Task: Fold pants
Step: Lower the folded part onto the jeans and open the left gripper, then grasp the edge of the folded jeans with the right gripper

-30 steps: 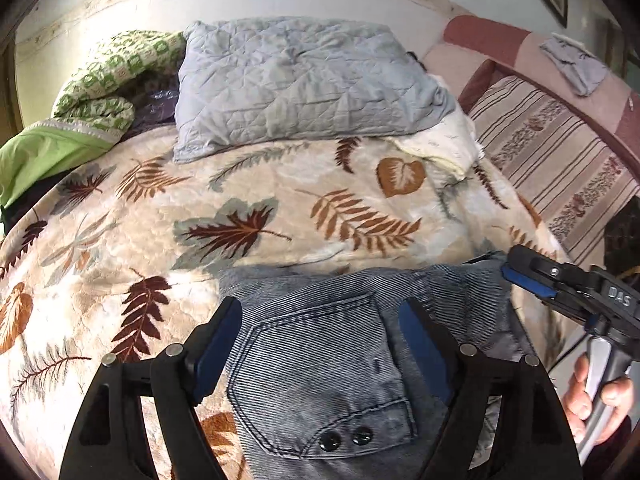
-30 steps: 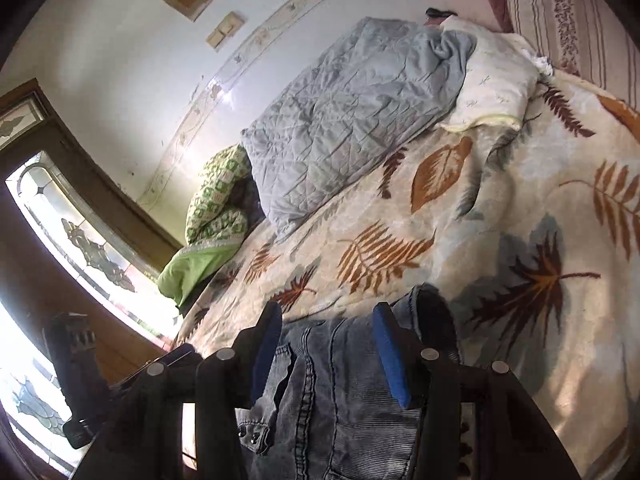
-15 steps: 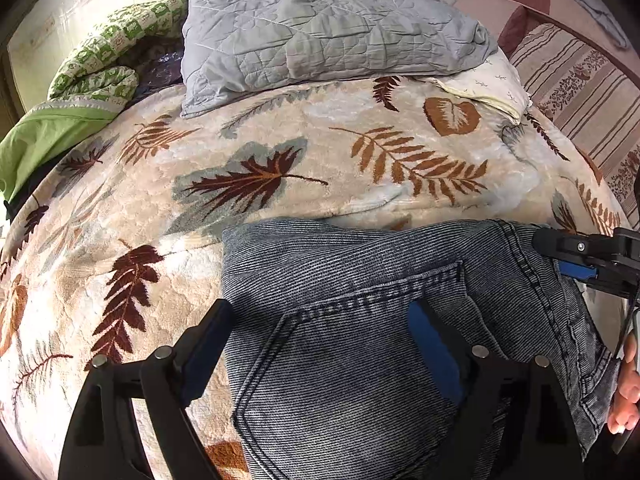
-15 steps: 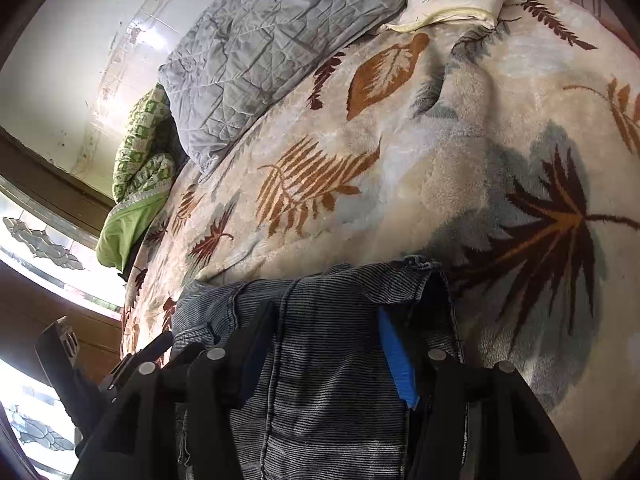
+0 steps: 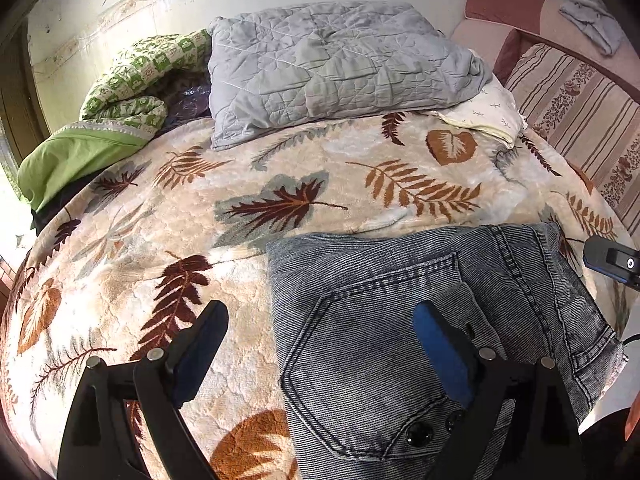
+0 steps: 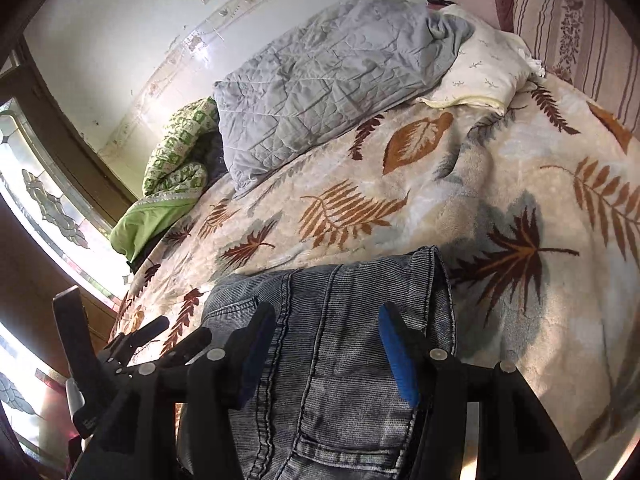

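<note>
Now folded jeans (image 5: 420,320) on leaf blanket (image 5: 280,184), left gripper (image 5: 320,332) wide, right gripper (image 6: 326,340) wide

Faded grey-blue ribbed denim pants (image 5: 420,320); cream blanket (image 5: 240,216) patterned with brown, rust and grey leaves; quilted grey pillow (image 5: 332,68); green-and-white checked quilt (image 5: 140,84) at the upper left; striped pink cushion (image 5: 580,120).

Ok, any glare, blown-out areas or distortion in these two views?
Left wrist view: strong fisheye bending, the window edge overexposed, the jeans sharp. Right wrist view: the stained-glass window blown out, glare on the wall, the blanket well lit.
</note>
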